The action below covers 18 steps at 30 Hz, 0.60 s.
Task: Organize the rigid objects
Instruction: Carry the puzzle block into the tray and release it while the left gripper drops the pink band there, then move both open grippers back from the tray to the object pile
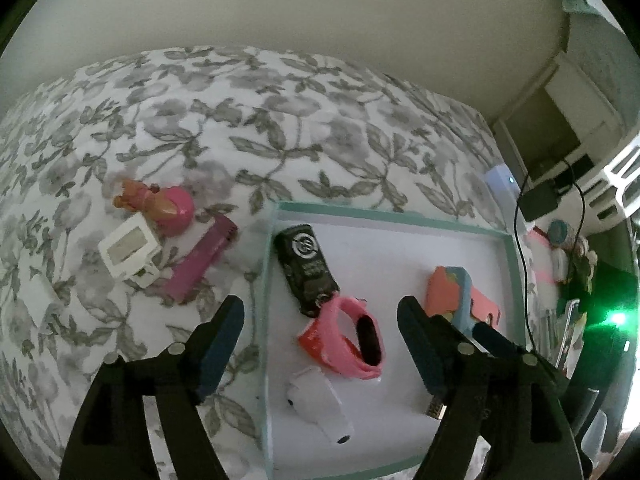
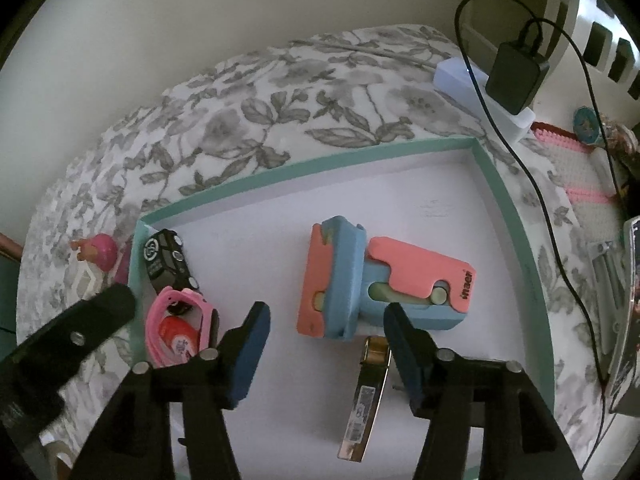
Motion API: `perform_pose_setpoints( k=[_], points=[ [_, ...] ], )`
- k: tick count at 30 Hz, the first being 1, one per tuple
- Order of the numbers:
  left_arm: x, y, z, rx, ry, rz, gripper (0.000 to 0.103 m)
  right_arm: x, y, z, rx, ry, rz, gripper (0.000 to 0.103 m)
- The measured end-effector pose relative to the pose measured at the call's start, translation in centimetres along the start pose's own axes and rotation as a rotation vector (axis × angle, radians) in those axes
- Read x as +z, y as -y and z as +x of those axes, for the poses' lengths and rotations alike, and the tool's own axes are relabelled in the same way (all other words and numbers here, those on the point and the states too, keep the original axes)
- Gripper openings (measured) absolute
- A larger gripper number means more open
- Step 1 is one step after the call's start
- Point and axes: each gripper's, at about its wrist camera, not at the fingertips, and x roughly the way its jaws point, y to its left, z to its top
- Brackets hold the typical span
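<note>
Both grippers hang spread and empty over the tray [image 2: 516,216]: the left gripper [image 1: 320,332] above the pink watch [image 1: 352,336], the right gripper [image 2: 326,328] just short of the toy gun [image 2: 384,280].

The right gripper's finger [image 1: 424,344] is hiding part of the gold bar [image 1: 436,410] near the tray's [image 1: 516,264] right edge.

- The left gripper [image 1: 320,344] hangs over the box [image 1: 516,264] with its jaws wide apart and nothing in them.
- In the box lie a black remote [image 1: 306,266], a pink watch [image 1: 352,338], a white earbud case [image 1: 320,406] and a pink and blue toy [image 1: 460,294].
- On the flowery bedspread [image 1: 248,120] sit a pink doll [image 1: 168,208], a white frame [image 1: 128,250] and a purple bar [image 1: 202,266].
</note>
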Motion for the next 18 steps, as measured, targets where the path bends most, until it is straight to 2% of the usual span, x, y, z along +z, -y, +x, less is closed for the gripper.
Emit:
perform_pose_setpoints(
  k=[2,7,9,11,13,18],
  points=[
    [0.2,-0.7,-0.2,0.008,0.01,-0.015,0.084,0.0,0.0,0.0,-0.006,0.008,0.003,0.074],
    [1.1,-4.5,-0.8,0.041,0.046,-0.103,0.085,0.1,-0.6,0.1,-0.009,0.032,-0.017,0.088],
    [1.6,-6.9,-1.2,0.059,0.065,-0.16,0.088,0.2,-1.0,0.1,-0.005,0.044,-0.031,0.09],
    [1.9,-9.0,-1.5,0.083,0.082,-0.21,0.097,0.2,-1.5,0.0,0.002,0.056,-0.045,0.097],
    [2.1,-11.4,-1.9,0.121,0.107,-0.257,0.097,0.2,-2.2,-0.1,0.011,0.073,-0.062,0.102],
    [2.4,-16.3,-2.9,0.219,0.153,-0.34,0.097,0.2,-4.7,-0.5,0.063,0.114,-0.103,0.103]
  ],
)
